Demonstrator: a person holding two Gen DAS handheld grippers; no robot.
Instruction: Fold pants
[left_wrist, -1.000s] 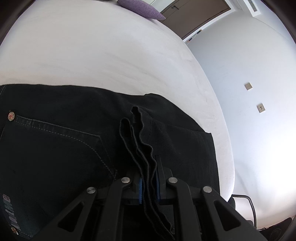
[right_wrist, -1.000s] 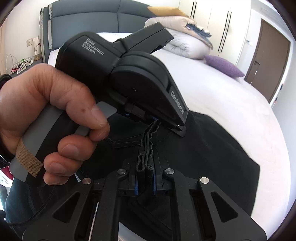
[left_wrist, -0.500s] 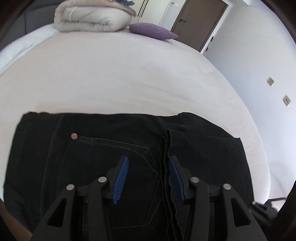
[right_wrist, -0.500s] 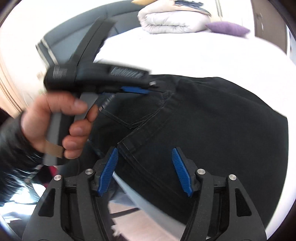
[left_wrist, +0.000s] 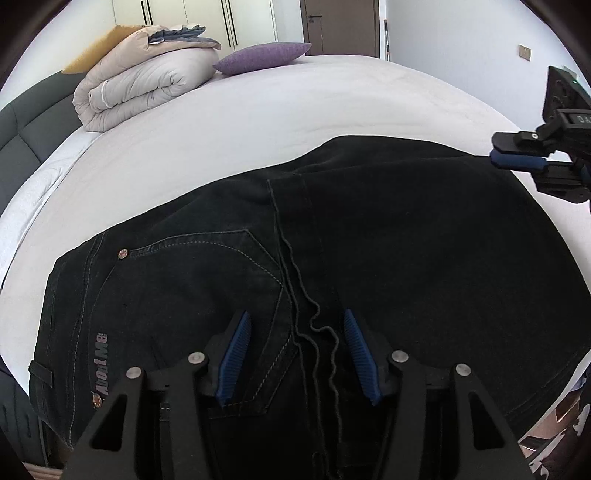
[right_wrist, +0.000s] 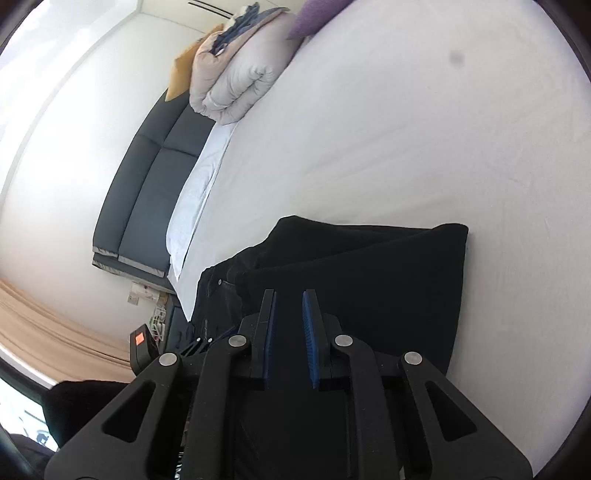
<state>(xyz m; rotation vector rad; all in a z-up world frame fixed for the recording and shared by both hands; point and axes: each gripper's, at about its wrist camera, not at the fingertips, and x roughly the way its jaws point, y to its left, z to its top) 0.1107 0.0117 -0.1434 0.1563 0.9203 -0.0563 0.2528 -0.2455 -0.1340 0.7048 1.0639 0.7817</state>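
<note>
Black pants (left_wrist: 369, 240) lie folded on the white bed sheet (left_wrist: 295, 103), back pocket and a logo at the left. Their wavy hem edges run down the middle, beneath and between the fingers of my left gripper (left_wrist: 295, 314). Its jaws are opening and the blue pads touch no cloth. My right gripper (left_wrist: 496, 151) reaches in from the right edge, by the far right corner of the pants. In the right wrist view that gripper (right_wrist: 289, 293) hovers over the pants (right_wrist: 369, 266). Its jaws are closing to a narrow gap with nothing between them.
A folded beige duvet (left_wrist: 147, 77) and a purple pillow (left_wrist: 266, 55) lie at the far end of the bed, against a dark grey headboard (left_wrist: 22, 122). Wardrobe doors and a brown door (left_wrist: 340, 26) stand behind. The bed's near edge is at the lower right.
Both grippers have let go of the bunched hem edges, which now lie flat. The left gripper opened and turned. The right gripper swung away to the right, rolled, opened wide, then narrowed.
</note>
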